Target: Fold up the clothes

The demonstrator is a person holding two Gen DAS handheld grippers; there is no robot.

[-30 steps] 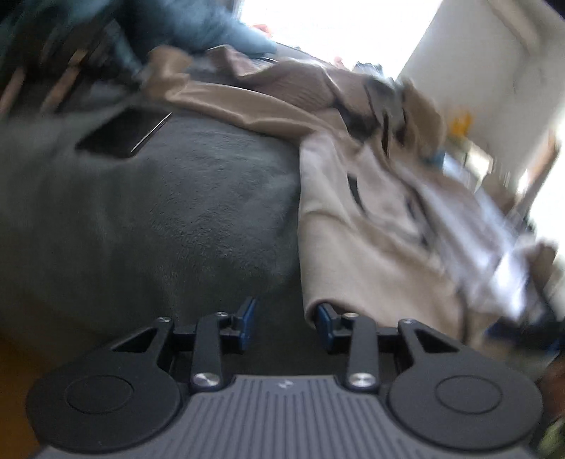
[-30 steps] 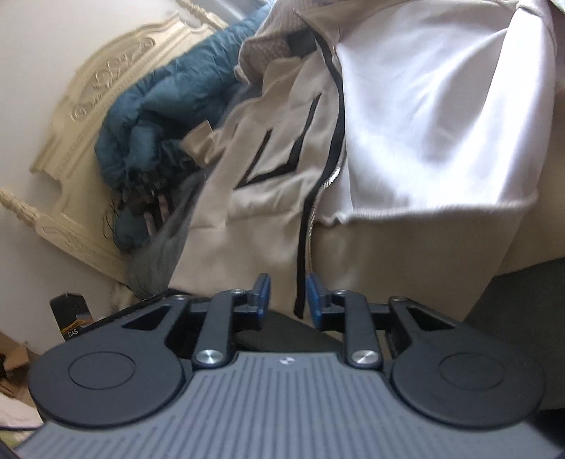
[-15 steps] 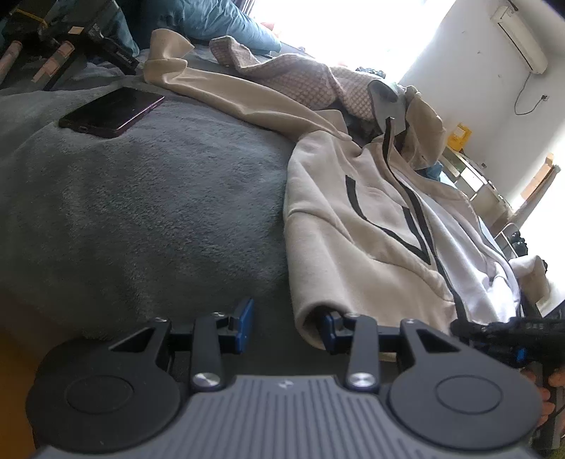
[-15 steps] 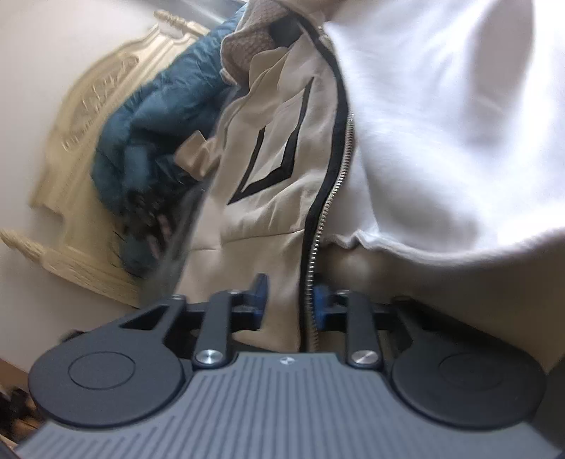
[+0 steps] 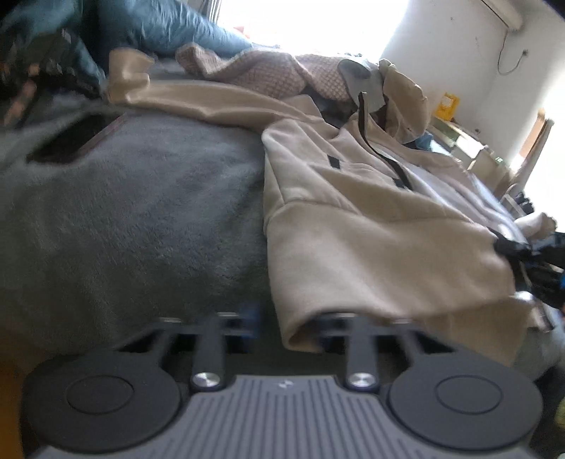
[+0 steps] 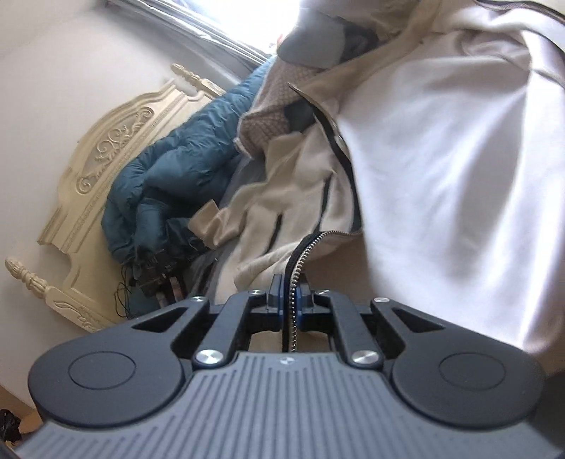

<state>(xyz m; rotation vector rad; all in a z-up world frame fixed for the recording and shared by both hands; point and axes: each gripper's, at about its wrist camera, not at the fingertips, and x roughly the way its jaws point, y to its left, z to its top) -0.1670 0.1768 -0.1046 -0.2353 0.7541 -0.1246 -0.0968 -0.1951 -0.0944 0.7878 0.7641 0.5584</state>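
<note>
Your left hand-held gripper [image 5: 286,317] sits low at the bed edge, fingers spread wide. The beige hoodie [image 5: 353,247] hem drapes over its right finger; the left finger [image 5: 247,316] is bare, nothing pinched. Ahead-left of it lies the grey blanket [image 5: 141,219] with a dark phone [image 5: 76,139] on it, far ahead-left a teal duvet [image 5: 169,24]. Straight ahead beyond the hoodie is a checked knit garment [image 5: 275,74].

Your right hand-held gripper [image 6: 290,304] is clamped nearly closed on the hoodie's zipper edge [image 6: 298,268], which runs up between the fingers. The hoodie [image 6: 289,197] hangs ahead and up, white lining [image 6: 441,169] filling the right side. Ahead-left of it are the teal duvet [image 6: 183,166] and a carved cream headboard [image 6: 106,155].
</note>
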